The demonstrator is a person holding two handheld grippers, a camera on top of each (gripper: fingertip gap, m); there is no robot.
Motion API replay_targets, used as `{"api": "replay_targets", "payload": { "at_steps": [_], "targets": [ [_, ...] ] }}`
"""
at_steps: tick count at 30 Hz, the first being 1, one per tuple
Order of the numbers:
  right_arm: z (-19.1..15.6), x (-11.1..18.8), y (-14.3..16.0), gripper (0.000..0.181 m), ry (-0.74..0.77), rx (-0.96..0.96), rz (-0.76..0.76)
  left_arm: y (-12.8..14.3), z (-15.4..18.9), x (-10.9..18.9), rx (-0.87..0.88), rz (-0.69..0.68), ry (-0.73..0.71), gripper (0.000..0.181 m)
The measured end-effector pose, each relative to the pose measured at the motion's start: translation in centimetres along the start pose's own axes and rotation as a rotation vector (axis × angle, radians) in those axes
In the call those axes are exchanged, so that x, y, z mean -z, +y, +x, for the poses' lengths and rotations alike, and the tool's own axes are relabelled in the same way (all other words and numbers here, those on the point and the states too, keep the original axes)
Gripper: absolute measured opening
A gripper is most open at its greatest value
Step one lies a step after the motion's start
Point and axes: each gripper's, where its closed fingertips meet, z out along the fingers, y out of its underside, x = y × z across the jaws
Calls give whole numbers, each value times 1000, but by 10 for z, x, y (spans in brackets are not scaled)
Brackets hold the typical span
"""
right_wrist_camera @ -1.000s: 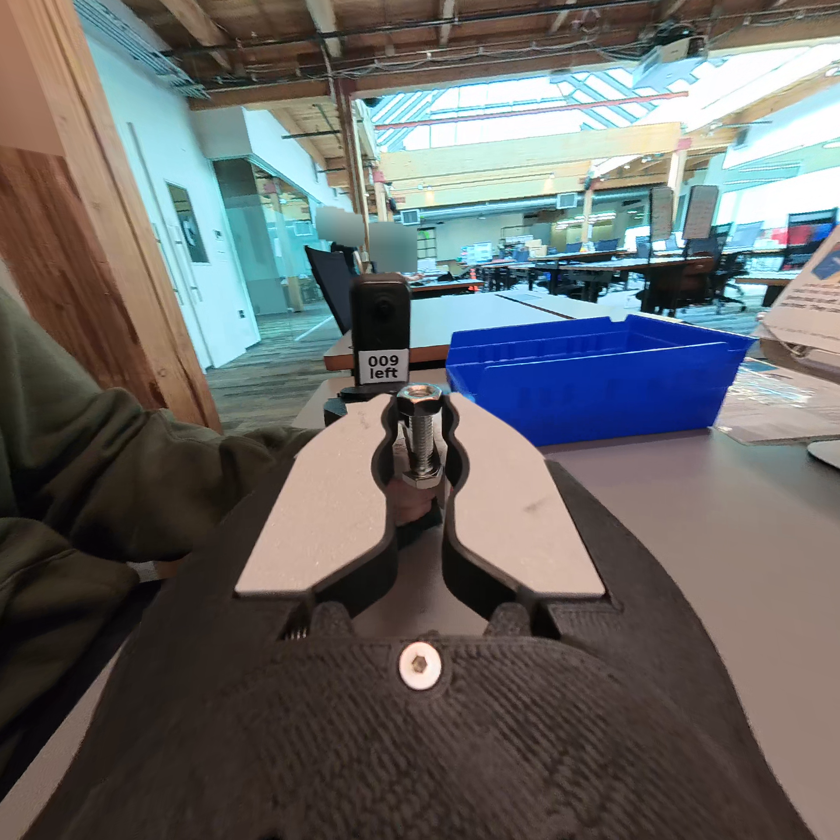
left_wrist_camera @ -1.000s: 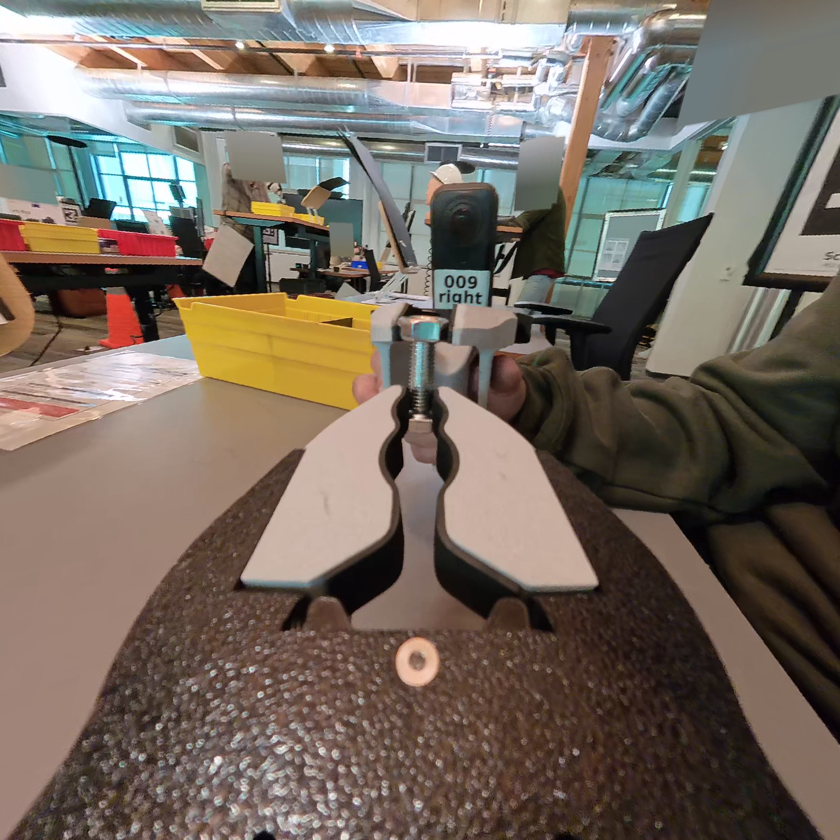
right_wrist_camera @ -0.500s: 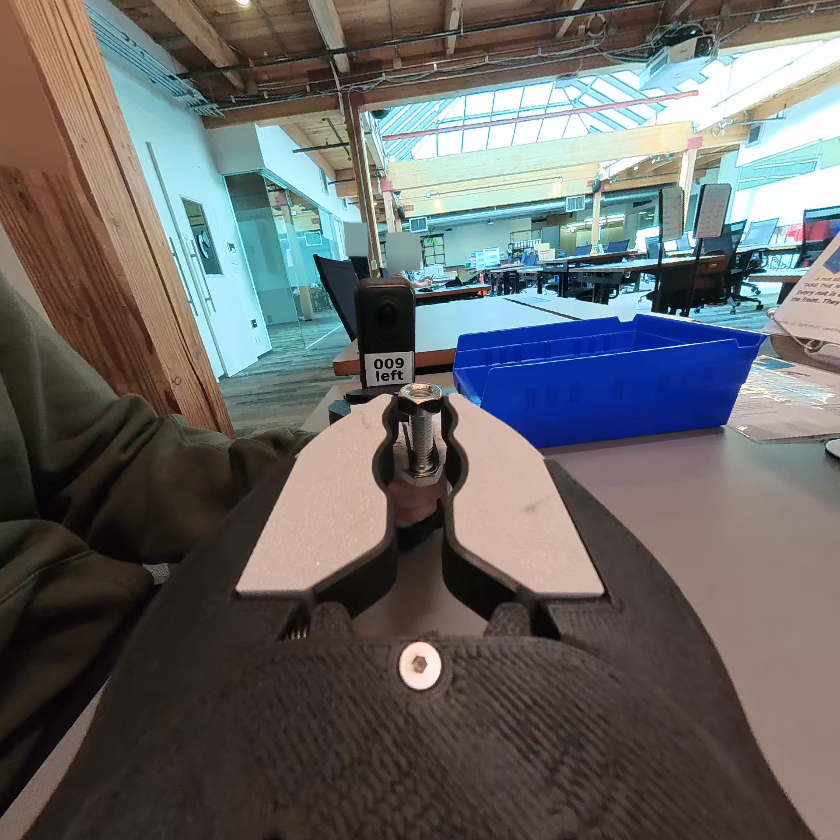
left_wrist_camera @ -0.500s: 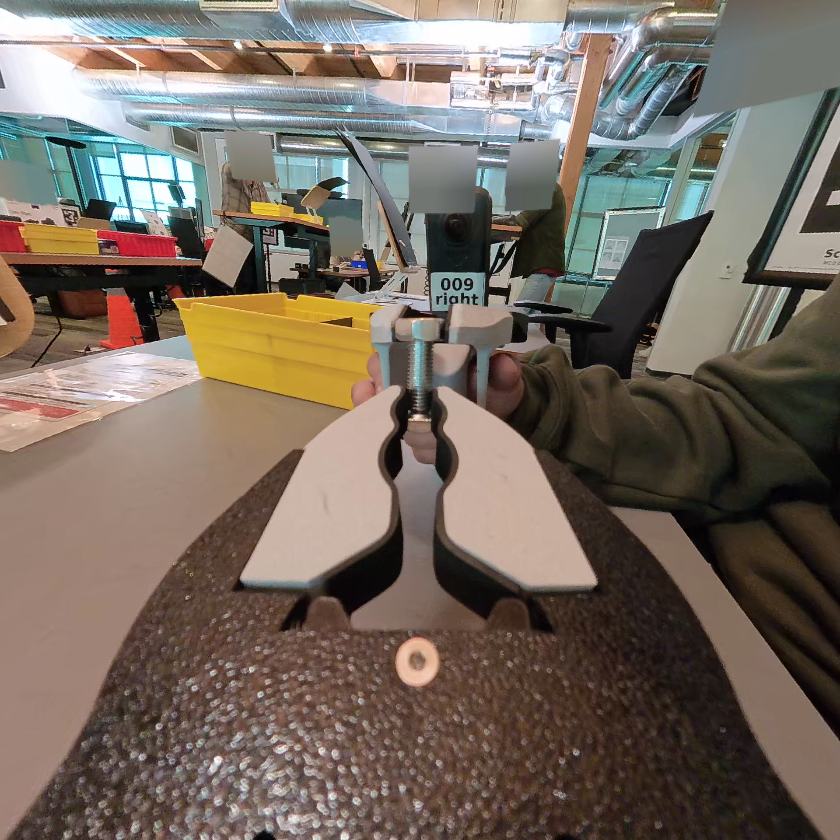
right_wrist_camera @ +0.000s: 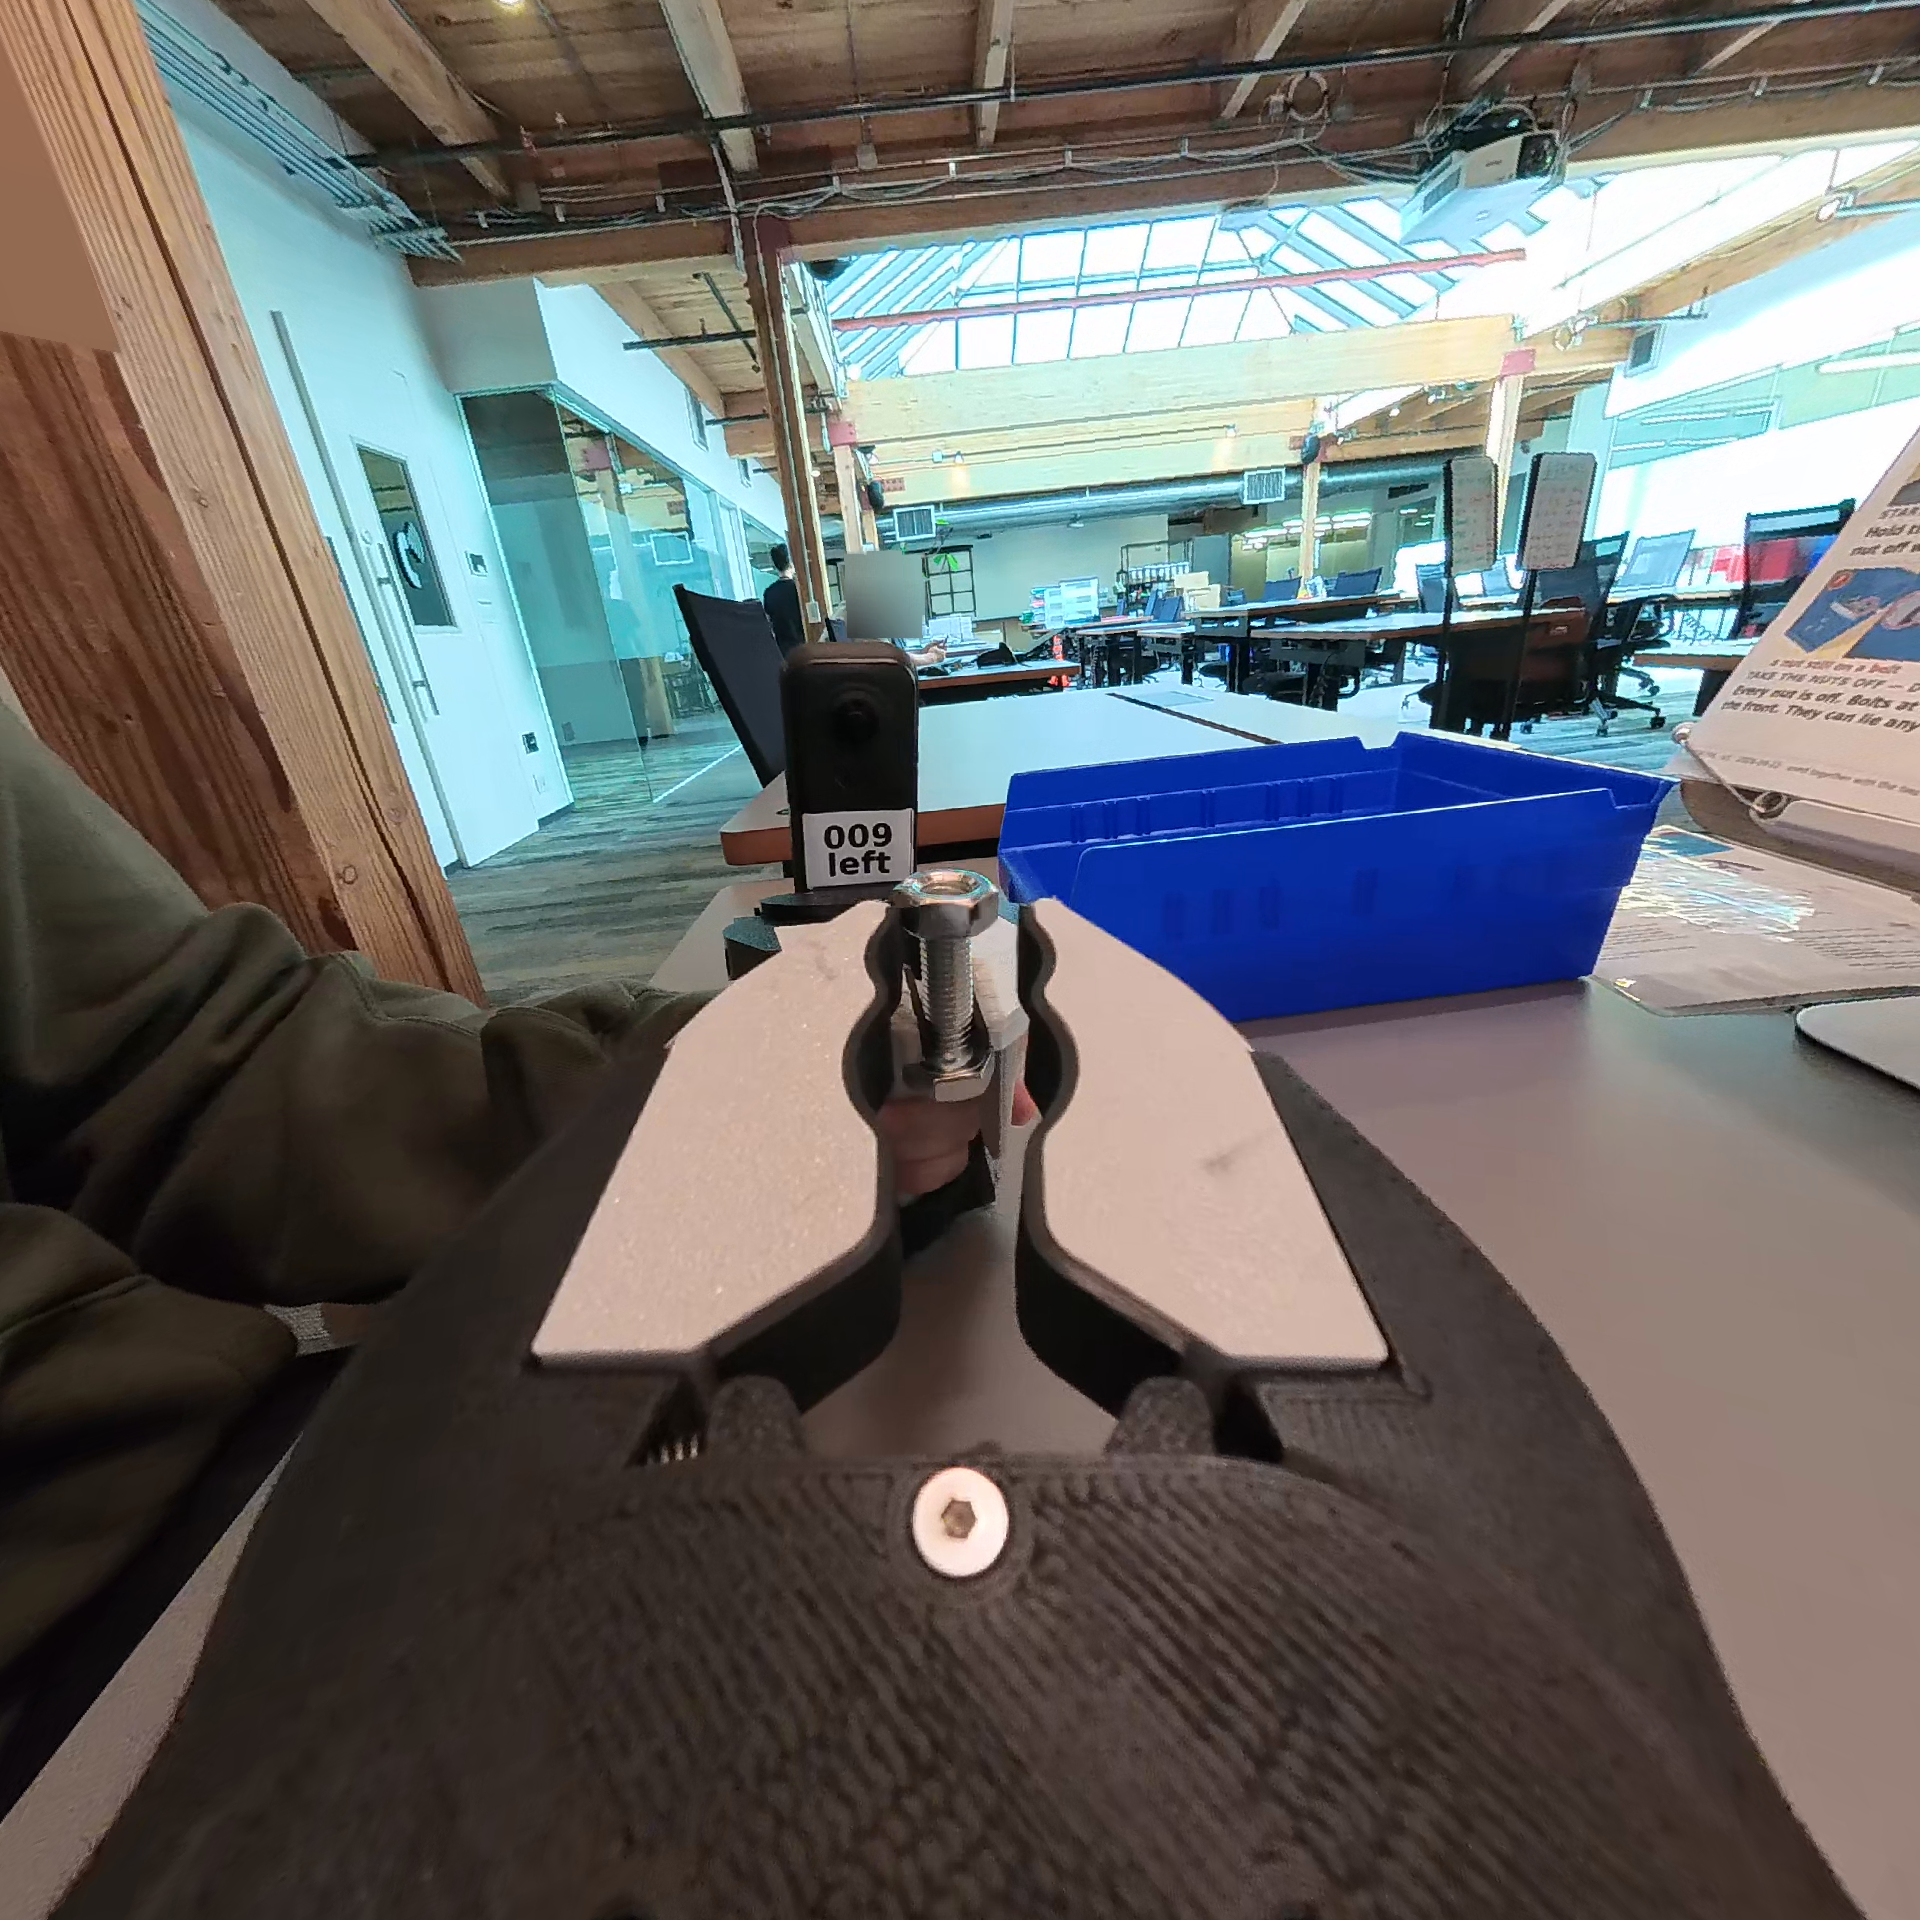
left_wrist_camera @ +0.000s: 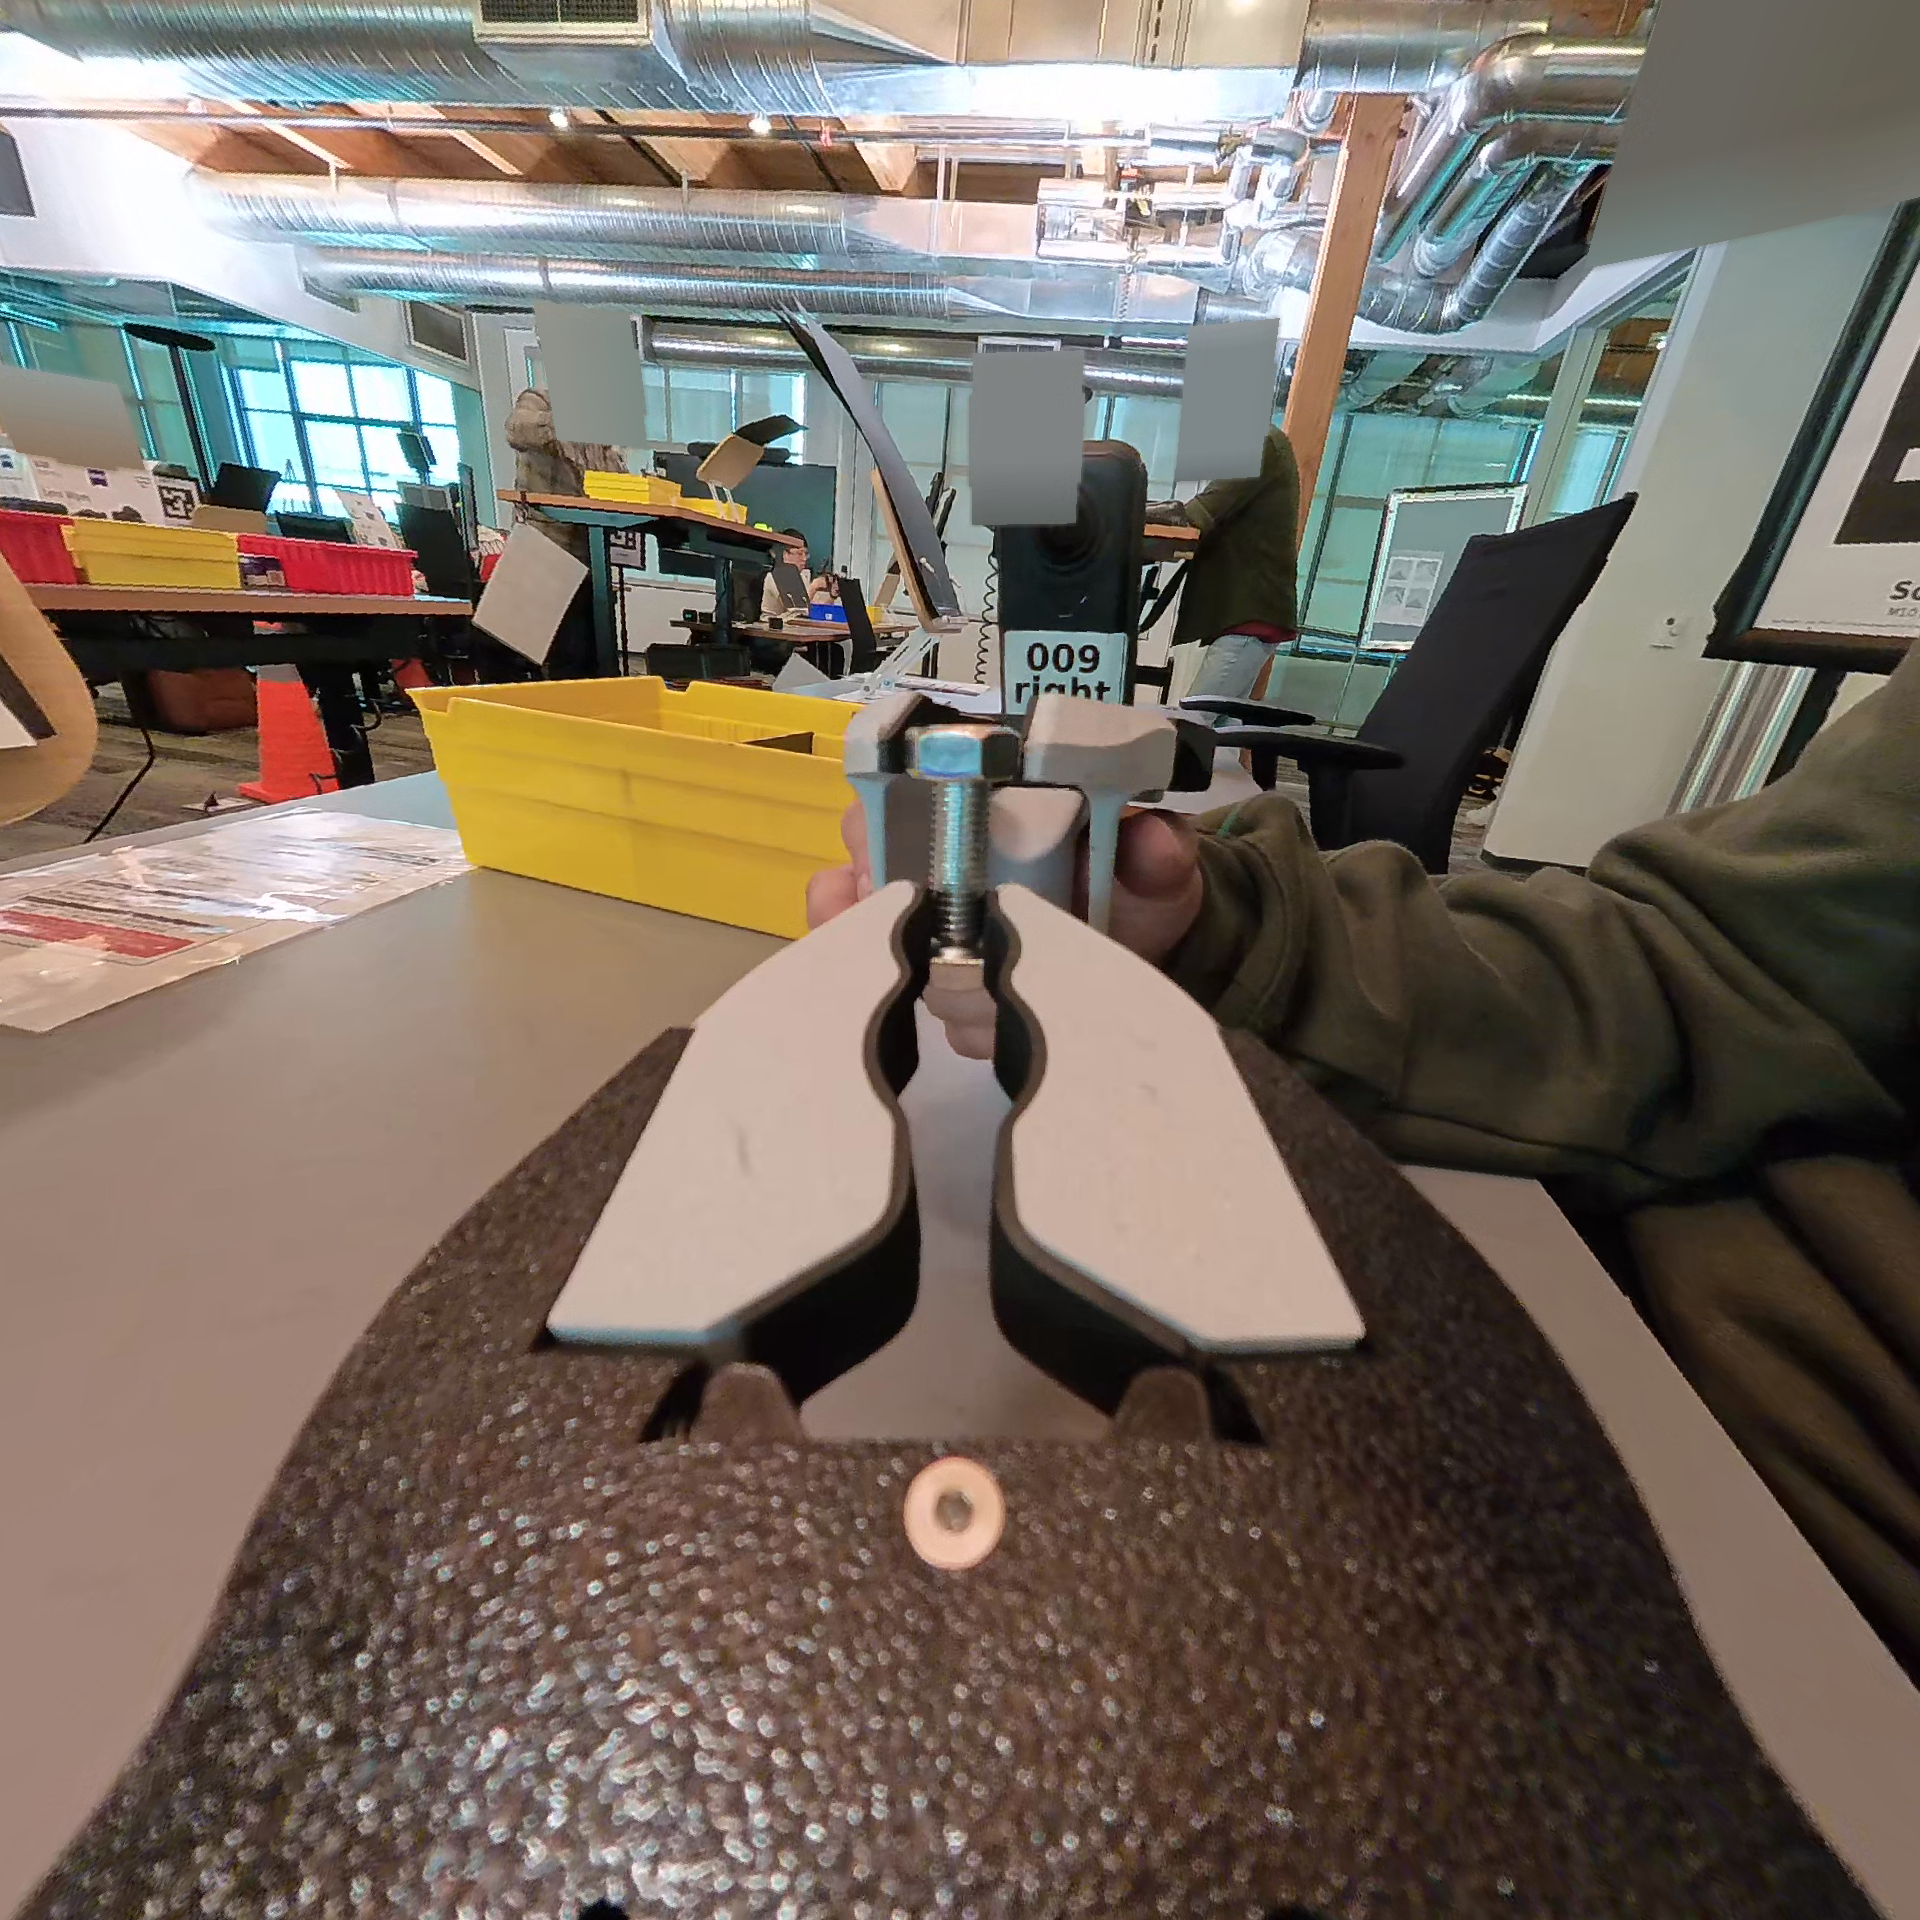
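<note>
Above the grey table (left_wrist_camera: 312,1091), between a yellow bin (left_wrist_camera: 623,790) and a blue bin (right_wrist_camera: 1299,914), the left gripper (left_wrist_camera: 954,925) is closed narrowly on a nut (right_wrist_camera: 943,899). The bolt (left_wrist_camera: 951,831) is clamped at its head by the facing right gripper (right_wrist_camera: 948,966).

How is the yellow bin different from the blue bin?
The yellow bin is yellow and the blue bin is blue. The yellow bin stands to the left of the left gripper, while the blue bin stands to the right of the right gripper. Something dark shows inside the yellow bin; nothing shows inside the blue bin from here. Both are open-topped plastic bins standing on the grey table.
</note>
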Motion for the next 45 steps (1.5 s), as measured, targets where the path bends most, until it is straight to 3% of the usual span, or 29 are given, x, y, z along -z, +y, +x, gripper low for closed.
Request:
{"api": "replay_targets", "payload": {
  "at_steps": [8, 16, 22, 25, 36, 41, 43, 45],
  "targets": [
    [2, 1, -4, 31, 33, 21, 9, 0, -2, 0, -5, 0, -15, 9],
    [-3, -5, 0, 19, 30, 89, -28, 1, 2, -1, -10, -6, 10, 9],
    [-36, 5, -7, 19, -260, -8, -4, -4, 40, -3, 18, 13, 260, 9],
    [-48, 4, -8, 19, -326, -21, 8, -6, 47, 0, 41, 29, 317, 9],
    [-37, 4, -4, 19, -252, 16, -6, 1, 33, -1, 43, -14, 228, 8],
    [-23, 10, -20, 19, -189, -30, 85, -1, 25, 0, 30, 0, 174, 9],
    [-7, 17, -32, 19, -64, 26, 141, -1, 22, 2, 34, 4, 158, 9],
    [31, 37, -53, 19, 279, 181, 210, -1, 20, 3, 34, 5, 147, 9]
  ]
}}
